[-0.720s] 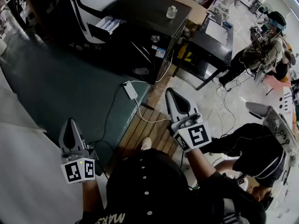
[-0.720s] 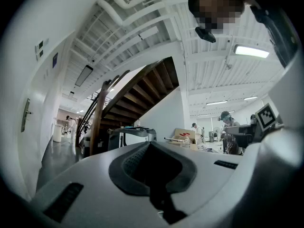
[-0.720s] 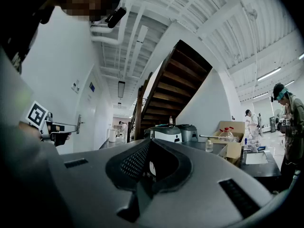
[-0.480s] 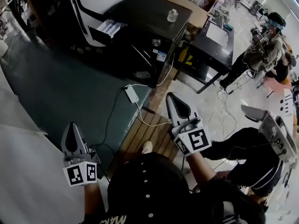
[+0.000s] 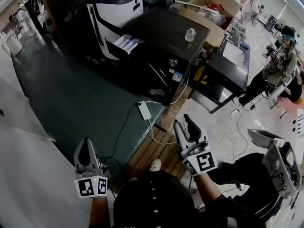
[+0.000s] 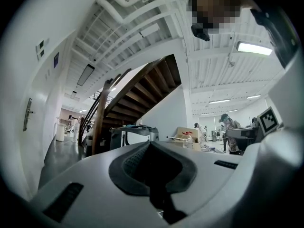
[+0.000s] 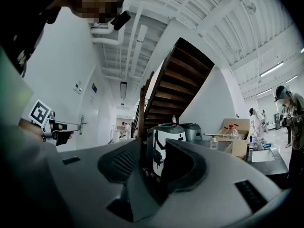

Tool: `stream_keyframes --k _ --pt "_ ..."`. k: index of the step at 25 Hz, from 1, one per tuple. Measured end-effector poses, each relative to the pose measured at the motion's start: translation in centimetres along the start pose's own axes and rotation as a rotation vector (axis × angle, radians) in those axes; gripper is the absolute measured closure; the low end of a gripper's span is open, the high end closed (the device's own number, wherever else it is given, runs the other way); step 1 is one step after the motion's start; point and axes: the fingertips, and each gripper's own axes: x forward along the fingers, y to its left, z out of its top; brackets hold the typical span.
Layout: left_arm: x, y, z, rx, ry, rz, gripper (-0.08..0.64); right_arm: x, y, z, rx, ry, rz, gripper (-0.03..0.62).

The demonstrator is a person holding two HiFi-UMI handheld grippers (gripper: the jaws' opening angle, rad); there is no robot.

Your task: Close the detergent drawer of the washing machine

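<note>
The right gripper (image 5: 185,122), jaws apart and empty, could snag the rim of the white plastic detergent drawer (image 5: 126,43) at eleven o'clock if misaimed; the left gripper (image 5: 86,145) is pinched together.

I see the detergent drawer (image 5: 126,44) out of the washing machine (image 5: 114,13), a bottle (image 5: 190,34) on the cabinet (image 5: 156,25) beside.

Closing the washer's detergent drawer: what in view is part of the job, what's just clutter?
Job:
- washing machine
- detergent drawer, standing open
- right gripper, open, empty
- left gripper, shut

Lying about:
- small bottle on black cabinet
- cardboard box
- white power adapter on the floor
</note>
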Motion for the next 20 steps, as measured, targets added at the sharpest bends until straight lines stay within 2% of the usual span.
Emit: stream_keyframes --k 1,2,10,20 --pt "0.1 0.0 0.0 0.003 0.0 0.006 0.556 0.2 -0.1 -0.1 0.003 0.0 0.009 0.381" --pt "0.2 -0.1 -0.1 0.008 0.002 0.013 0.555 0.3 -0.3 -0.3 0.007 0.002 0.016 0.368" --pt "0.6 0.2 0.1 0.014 0.01 0.096 0.557 2.2 -1.1 -1.8 0.008 0.021 0.083 0.368" --pt "1.9 2.9 -1.1 0.025 0.046 0.132 0.556 6.3 -0.8 -3.6 0.01 0.072 0.085 0.38"
